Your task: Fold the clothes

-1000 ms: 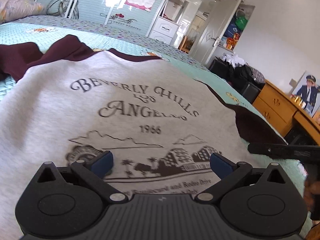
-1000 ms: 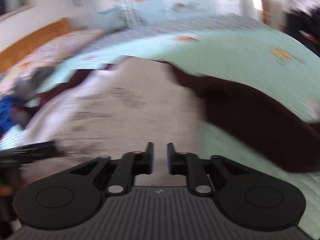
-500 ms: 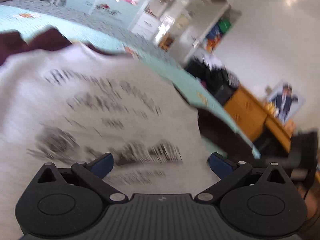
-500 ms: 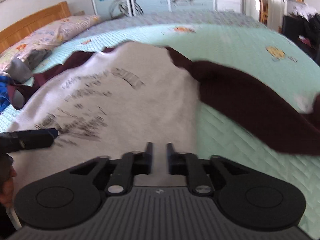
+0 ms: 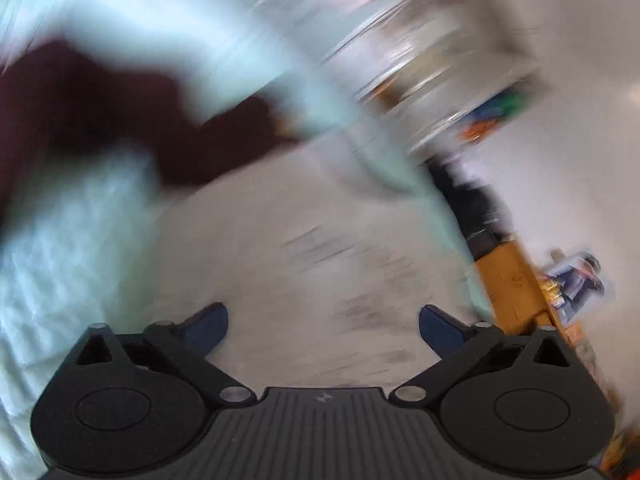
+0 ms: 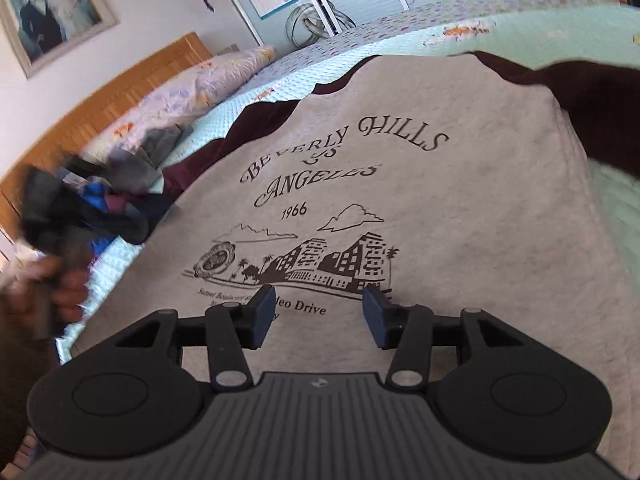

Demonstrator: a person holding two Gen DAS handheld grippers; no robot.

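A grey sweatshirt (image 6: 460, 208) with maroon sleeves (image 6: 592, 92) and a "Beverly Hills Los Angeles 1966" print lies flat on the mint-green bedspread (image 6: 580, 28). My right gripper (image 6: 318, 310) is open and empty, hovering over the lower print. My left gripper (image 5: 322, 322) is open wide and empty above the sweatshirt (image 5: 304, 240); its view is heavily blurred, with a maroon sleeve (image 5: 100, 112) at upper left. The left gripper also shows, blurred, in the right wrist view (image 6: 52, 216), held in a hand beside the shirt's left edge.
A pile of dark and blue clothes (image 6: 120, 196) lies left of the sweatshirt. A pillow (image 6: 208, 80) rests by the wooden headboard (image 6: 100, 108). A wooden dresser (image 5: 516, 280) stands right of the bed.
The right gripper has opened from nearly shut and moved left over the print. The left gripper has swung fast to the left side of the shirt, staying open.
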